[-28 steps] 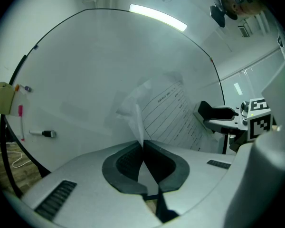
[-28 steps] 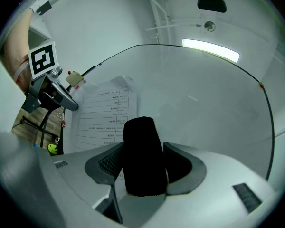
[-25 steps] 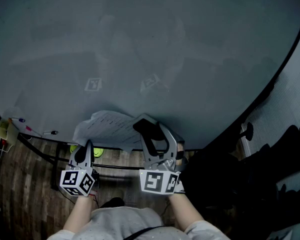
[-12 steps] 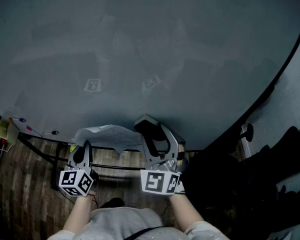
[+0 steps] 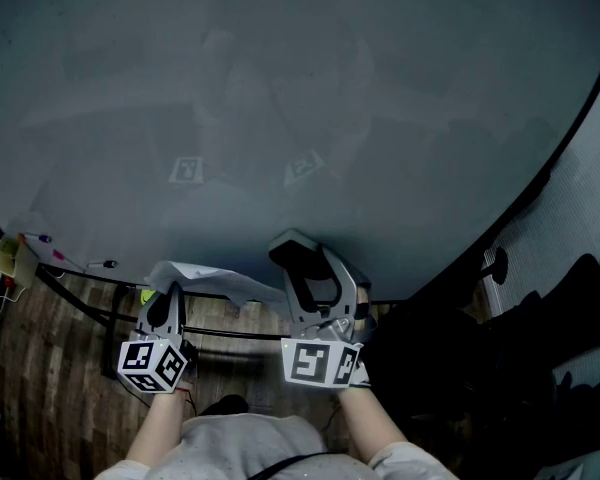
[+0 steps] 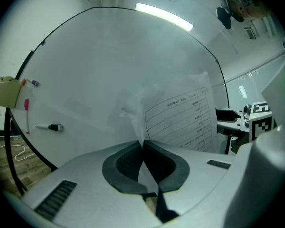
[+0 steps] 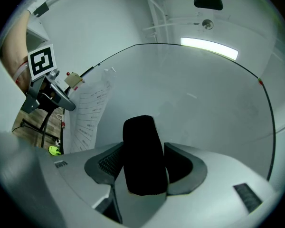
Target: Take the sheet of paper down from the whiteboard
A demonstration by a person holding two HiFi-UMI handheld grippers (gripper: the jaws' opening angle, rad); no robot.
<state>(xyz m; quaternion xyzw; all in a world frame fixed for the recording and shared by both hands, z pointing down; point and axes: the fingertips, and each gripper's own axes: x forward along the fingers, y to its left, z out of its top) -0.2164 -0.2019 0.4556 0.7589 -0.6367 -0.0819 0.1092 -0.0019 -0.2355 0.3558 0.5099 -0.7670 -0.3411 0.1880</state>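
Observation:
The sheet of paper (image 5: 220,281), white with printed lines, hangs free of the whiteboard (image 5: 300,98). My left gripper (image 5: 168,294) is shut on its edge. In the left gripper view the pads (image 6: 128,159) pinch the sheet (image 6: 185,120), which stands up to the right of them. My right gripper (image 5: 298,266) is just right of the sheet, with its jaws closed on a black oblong block (image 7: 142,153). The right gripper view shows the paper (image 7: 88,115) at the left, hanging from the left gripper (image 7: 52,96). Both grippers point level at the board.
A yellow box (image 5: 5,258) and a marker pen (image 5: 105,265) sit at the board's lower left edge. The board's black stand (image 5: 100,313) rises from the wooden floor (image 5: 40,368) below. Dark bulky things (image 5: 540,348) fill the right side. A ceiling light (image 6: 164,15) reflects above.
The sheet was spread out wide in front of the board. It has since folded down and now hangs narrow and edge-on from the left gripper. Both grippers stayed almost still.

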